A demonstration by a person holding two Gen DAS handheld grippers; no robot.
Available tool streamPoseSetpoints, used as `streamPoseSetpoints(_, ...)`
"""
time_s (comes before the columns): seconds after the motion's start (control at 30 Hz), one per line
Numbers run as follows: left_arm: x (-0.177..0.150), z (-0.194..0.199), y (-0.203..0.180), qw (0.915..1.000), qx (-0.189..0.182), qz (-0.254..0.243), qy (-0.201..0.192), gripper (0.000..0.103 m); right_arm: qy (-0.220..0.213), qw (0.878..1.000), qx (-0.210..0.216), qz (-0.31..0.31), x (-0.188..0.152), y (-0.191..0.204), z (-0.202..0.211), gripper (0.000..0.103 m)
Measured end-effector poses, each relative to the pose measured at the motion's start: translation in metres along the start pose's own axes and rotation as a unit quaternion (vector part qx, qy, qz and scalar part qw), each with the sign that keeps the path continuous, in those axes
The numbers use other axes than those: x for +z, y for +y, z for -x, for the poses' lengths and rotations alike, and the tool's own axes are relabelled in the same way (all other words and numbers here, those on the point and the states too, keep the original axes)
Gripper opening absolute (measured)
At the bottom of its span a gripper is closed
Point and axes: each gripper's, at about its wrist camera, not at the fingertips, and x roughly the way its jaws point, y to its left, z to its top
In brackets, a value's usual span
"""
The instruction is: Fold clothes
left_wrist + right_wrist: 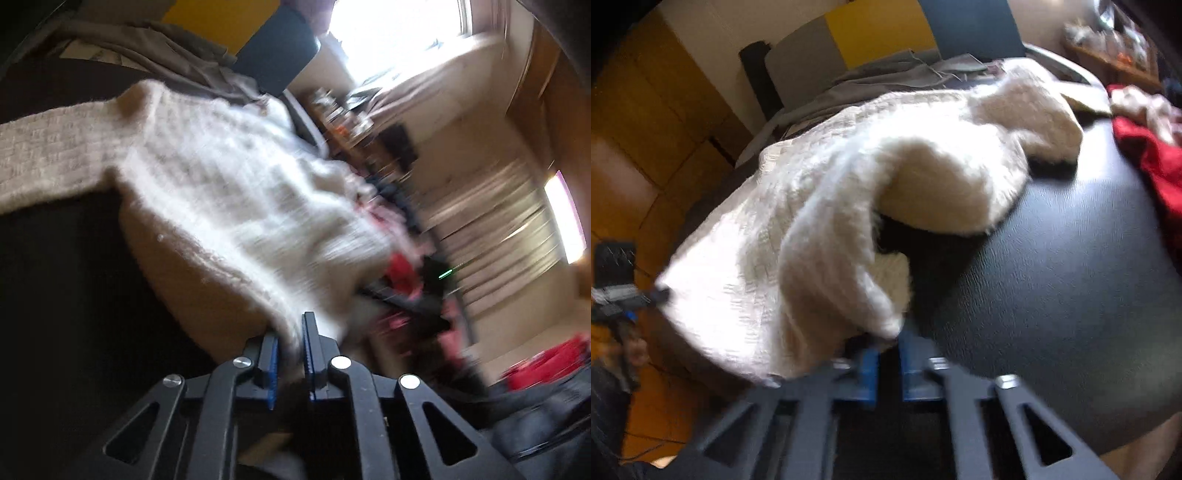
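Observation:
A white knit sweater [827,206] lies rumpled on the black table [1052,258], one sleeve trailing toward the far right. My right gripper [888,345] is at the sweater's near edge, its blue pads shut on a fold of the knit that drapes over the fingertips. At the left, off the table's edge, my left gripper [659,293] pinches a corner of the sweater. In the blurred left wrist view the sweater [229,192] stretches away from my left gripper [291,328], with white fabric squeezed between its blue pads.
A grey cloth [886,74] lies at the table's far side in front of a dark blue chair back [971,29]. Red and pale garments [1148,155] are heaped at the right edge. A hand [635,350] holds the left gripper over the wooden floor [646,110].

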Motion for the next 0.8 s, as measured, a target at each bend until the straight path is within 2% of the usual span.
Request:
streamPoseSetpoints(0.17,0.02,0.04,0.0,0.9949,-0.066,0.066,-0.038,0.001,-0.002,1.0,0.028,0.008,0.011,0.013,0.02,0.005)
streamPoseSetpoints(0.23,0.026,0.047,0.0,0.9957,-0.04,0.07,-0.046,0.001,-0.002,0.999,0.047,0.006,0.015,0.017,0.033,0.005)
streamPoseSetpoints(0.3,0.027,0.047,-0.004,0.9978,0.015,0.043,-0.048,0.002,-0.001,0.998,0.06,0.003,0.019,0.022,0.047,0.005)
streamPoseSetpoints(0.33,0.023,0.044,-0.005,0.9974,0.053,0.015,-0.047,0.006,0.0,0.998,0.065,0.001,0.02,0.024,0.054,0.005)
streamPoseSetpoints(0.37,0.02,0.041,-0.007,0.9945,0.093,-0.015,-0.046,0.02,0.002,0.997,0.071,-0.005,0.022,0.025,0.059,0.005)
streamPoseSetpoints(0.43,0.006,0.035,-0.005,0.9851,0.157,-0.058,-0.041,0.027,0.008,0.996,0.087,-0.026,0.023,0.022,0.064,0.005)
streamPoseSetpoints(0.47,-0.004,0.031,-0.004,0.9847,0.153,-0.077,-0.029,0.038,0.011,0.995,0.096,-0.038,0.023,0.021,0.065,0.005)
streamPoseSetpoints(0.5,-0.016,0.028,-0.003,0.9843,0.149,-0.093,-0.016,0.059,0.016,0.992,0.11,-0.054,0.023,0.018,0.064,0.005)
streamPoseSetpoints(0.53,-0.028,0.023,-0.003,0.9821,0.155,-0.108,-0.007,0.074,0.019,0.99,0.123,-0.067,0.023,0.017,0.065,0.005)
streamPoseSetpoints(0.57,-0.04,0.018,-0.003,0.9792,0.162,-0.122,0.003,0.103,0.021,0.989,0.129,-0.072,0.024,0.019,0.067,0.005)
streamPoseSetpoints(0.67,-0.059,0.009,-0.005,0.9745,0.158,-0.159,-0.015,0.103,0.024,0.987,0.135,-0.078,0.028,0.031,0.072,0.005)
streamPoseSetpoints(0.77,-0.063,-0.003,-0.011,0.9596,0.193,-0.203,-0.025,0.103,0.034,0.99,0.117,-0.076,0.032,0.037,0.071,0.005)
streamPoseSetpoints(0.8,-0.062,-0.009,-0.013,0.9558,0.197,-0.217,-0.024,0.099,0.037,0.99,0.111,-0.077,0.033,0.038,0.069,0.005)
